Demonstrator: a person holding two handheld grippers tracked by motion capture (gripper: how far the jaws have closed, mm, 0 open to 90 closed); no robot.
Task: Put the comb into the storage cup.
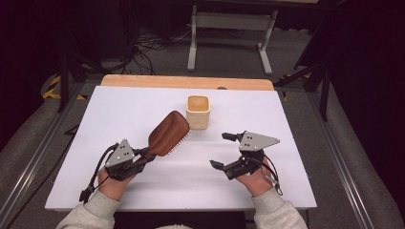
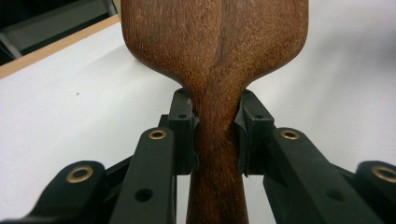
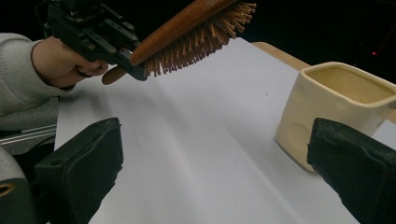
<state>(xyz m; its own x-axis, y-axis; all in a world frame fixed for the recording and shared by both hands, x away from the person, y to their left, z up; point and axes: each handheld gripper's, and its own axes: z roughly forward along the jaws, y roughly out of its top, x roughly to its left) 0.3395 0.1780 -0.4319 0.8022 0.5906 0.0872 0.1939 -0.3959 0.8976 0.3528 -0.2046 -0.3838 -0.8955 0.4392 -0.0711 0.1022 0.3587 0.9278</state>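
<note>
A brown wooden hairbrush is held above the white board, head toward the cup and bristles facing down and right. My left gripper is shut on its handle; in the left gripper view both pads press the narrow neck of the hairbrush. The hairbrush hangs at the upper left of the right gripper view, carried by the left gripper. A cream square cup stands upright at the board's middle back. My right gripper is open with nothing between its jaws, to the right of the brush. The cup sits just beyond its right jaw.
The white board covers a wooden table whose far edge shows behind it. Metal rails run along both sides of the table. A white frame leg and cables lie on the floor beyond.
</note>
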